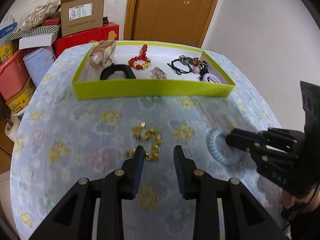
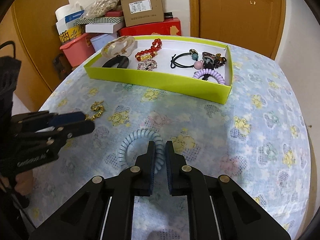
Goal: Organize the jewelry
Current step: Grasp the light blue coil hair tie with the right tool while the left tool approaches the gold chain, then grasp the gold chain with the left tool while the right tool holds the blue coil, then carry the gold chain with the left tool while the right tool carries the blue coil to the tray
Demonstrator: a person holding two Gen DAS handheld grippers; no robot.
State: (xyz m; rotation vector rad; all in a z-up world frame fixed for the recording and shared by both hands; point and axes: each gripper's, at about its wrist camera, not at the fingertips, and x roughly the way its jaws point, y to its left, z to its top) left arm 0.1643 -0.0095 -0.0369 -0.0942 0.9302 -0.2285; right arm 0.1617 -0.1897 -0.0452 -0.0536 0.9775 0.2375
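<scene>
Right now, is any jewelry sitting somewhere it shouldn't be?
Yes, two pieces lie loose on the tablecloth outside the green tray: a gold chain in a tangled heap at the left tongs, which are open, and a blue coil hair tie that the right tongs are closing around.

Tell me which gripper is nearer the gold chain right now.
Left. The left gripper is open right at the gold chain, one finger touching it; the right gripper is off to the side, closing around the blue spiral hair tie.

Sitting on the table: one green tray (image 2: 160, 79), two spiral hair ties, blue (image 2: 140, 140) and purple (image 2: 210, 74), one gold chain (image 2: 97, 110), one red bead bracelet (image 2: 152, 49), one black bangle (image 2: 116, 62).
</scene>
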